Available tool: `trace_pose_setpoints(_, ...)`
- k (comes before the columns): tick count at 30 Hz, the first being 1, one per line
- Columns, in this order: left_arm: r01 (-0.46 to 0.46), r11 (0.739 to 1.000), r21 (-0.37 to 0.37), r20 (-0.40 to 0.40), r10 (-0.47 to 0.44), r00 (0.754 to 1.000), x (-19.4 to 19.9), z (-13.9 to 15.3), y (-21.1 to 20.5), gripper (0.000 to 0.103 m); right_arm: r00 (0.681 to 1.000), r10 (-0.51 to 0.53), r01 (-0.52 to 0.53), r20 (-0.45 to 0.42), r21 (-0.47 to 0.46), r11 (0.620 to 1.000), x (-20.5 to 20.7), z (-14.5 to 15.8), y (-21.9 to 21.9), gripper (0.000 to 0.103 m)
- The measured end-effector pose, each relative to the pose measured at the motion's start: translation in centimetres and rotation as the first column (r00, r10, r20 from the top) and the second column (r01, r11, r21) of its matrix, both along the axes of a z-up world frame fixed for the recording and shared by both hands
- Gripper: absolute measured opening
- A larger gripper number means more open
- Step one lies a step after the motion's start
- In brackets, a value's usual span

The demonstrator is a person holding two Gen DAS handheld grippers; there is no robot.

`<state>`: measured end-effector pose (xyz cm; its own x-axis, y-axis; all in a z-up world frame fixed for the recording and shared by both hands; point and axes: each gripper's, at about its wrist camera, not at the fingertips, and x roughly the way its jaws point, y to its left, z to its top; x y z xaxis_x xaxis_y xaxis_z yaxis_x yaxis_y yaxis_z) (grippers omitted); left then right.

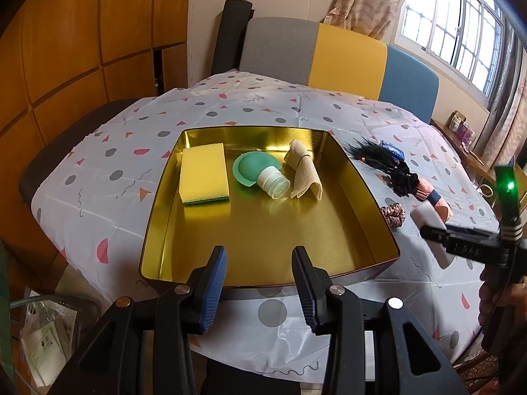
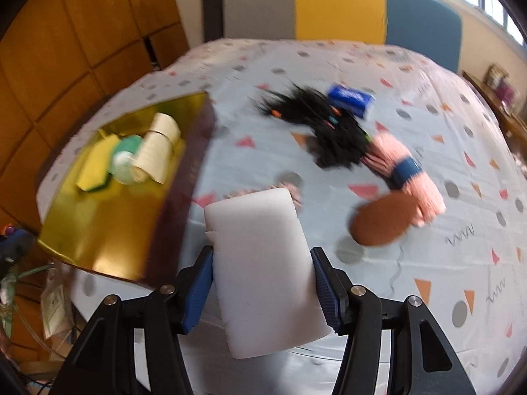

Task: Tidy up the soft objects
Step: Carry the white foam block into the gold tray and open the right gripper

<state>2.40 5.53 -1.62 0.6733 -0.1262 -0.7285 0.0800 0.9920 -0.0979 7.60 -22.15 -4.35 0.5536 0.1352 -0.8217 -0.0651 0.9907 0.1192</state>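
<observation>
Right gripper [image 2: 262, 288] clamps one white sponge [image 2: 263, 270]; tray [image 1: 346, 164] holds three items.

I'm seeing a white sponge [image 2: 263, 273] between blue fingers [image 2: 324, 291], a gold tray [image 1: 263, 230] holding a yellow sponge [image 1: 203, 171], and a pale tablecloth [image 1: 98, 177] showing grey dots and pink triangles.

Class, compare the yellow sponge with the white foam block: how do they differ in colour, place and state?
The yellow sponge with a green underside lies flat inside the gold metal tray; the plain white foam block is outside it, above the tablecloth. The sponge is free; the block is clamped in the right hand-held gripper. Both are soft rectangular blocks.
</observation>
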Motion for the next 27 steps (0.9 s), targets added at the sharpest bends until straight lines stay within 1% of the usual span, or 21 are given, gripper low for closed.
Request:
trace_pose_setpoints(5, -0.006, 1.0, -0.003, 0.0, 0.006, 1.0, -0.1, 0.0, 0.3, 0.041, 0.996, 0.08, -0.081, 0.042, 0.037, 0.996, 0.5, 2.2, 3.7, 0.058)
trace_pose_setpoints(9, -0.026, 1.0, -0.01, 0.001, 0.026, 1.0, 0.0, 0.0, 0.9, 0.041, 0.988, 0.137, -0.14, 0.064, 0.045, 0.989, 0.6, 3.1, 6.4, 0.058)
trace_pose_setpoints(13, -0.048, 0.999, -0.018, -0.001, 0.048, 0.999, 0.1, -0.1, 1.7, 0.041, 0.981, 0.187, -0.189, 0.048, 0.055, 0.98, 1.2, 3.2, 8.9, 0.058)
trace_pose_setpoints(16, -0.064, 0.998, -0.021, 0.001, 0.064, 0.998, 0.1, 0.0, 2.3, 0.041, 0.97, 0.241, -0.241, 0.008, 0.06, 0.969, 2.0, 2.6, 11.1, 0.059)
trace_pose_setpoints(18, -0.075, 0.997, -0.024, 0.001, 0.075, 0.997, 0.1, 0.0, 2.8, 0.041, 0.96, 0.279, -0.278, -0.028, 0.031, 0.96, 3.0, 1.9, 13.1, 0.059)
trace_pose_setpoints(21, -0.09, 0.996, -0.026, -0.001, 0.09, 0.996, 0.1, 0.0, 3.4, 0.041, 0.951, 0.301, -0.302, -0.078, -0.006, 0.953, 4.7, 0.6, 14.9, 0.059)
trace_pose_setpoints(24, -0.101, 0.994, -0.027, -0.011, 0.101, 0.995, 0.2, -0.3, 3.9, 0.041, 0.951, 0.282, -0.293, -0.13, -0.082, 0.952, 6.9, -1.1, 16.0, 0.059)
trace_pose_setpoints(27, -0.107, 0.994, -0.029, -0.02, 0.107, 0.994, 0.3, -0.5, 4.1, 0.041, 0.955, 0.254, -0.273, -0.153, -0.128, 0.953, 9.0, -2.3, 16.0, 0.062)
